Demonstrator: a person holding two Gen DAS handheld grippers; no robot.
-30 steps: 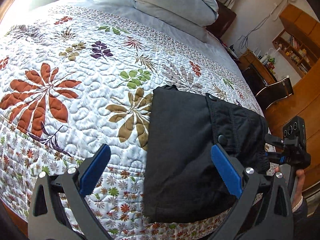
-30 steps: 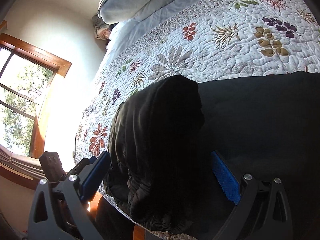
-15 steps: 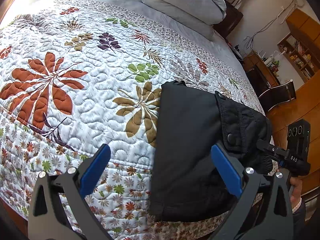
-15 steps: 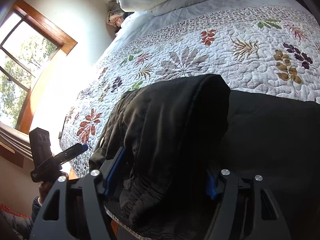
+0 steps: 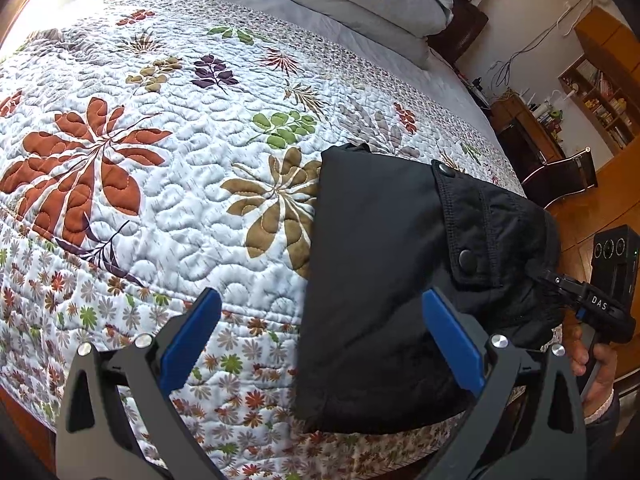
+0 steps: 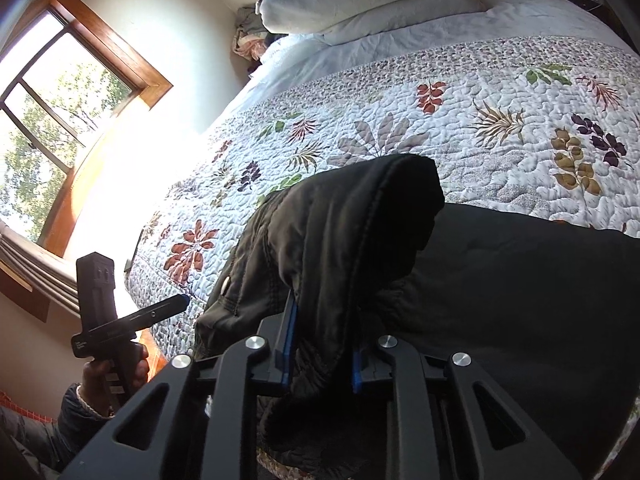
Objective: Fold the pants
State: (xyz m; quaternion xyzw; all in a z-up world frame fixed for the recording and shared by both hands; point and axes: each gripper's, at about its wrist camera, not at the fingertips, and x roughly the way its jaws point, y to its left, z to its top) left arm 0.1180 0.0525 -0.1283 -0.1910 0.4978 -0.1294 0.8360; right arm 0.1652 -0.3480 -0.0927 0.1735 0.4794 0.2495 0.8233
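Pants (image 5: 384,280) lie partly folded at the bed's (image 5: 168,184) near edge. Right gripper (image 6: 322,354) is closing, its jaws pinching a bunched fold; left gripper (image 5: 320,344) hangs wide open, holding nothing. Next, likely: carry that pinched fold across without dragging the layers.

The only letters that can be read are "DAS", small and white. They stand on the side of the black plastic gripper (image 5: 576,300) held in a hand at the right edge of the left wrist view. In the right wrist view, the other black plastic gripper (image 6: 132,316) has a tiny pale mark on its body, too small to read.
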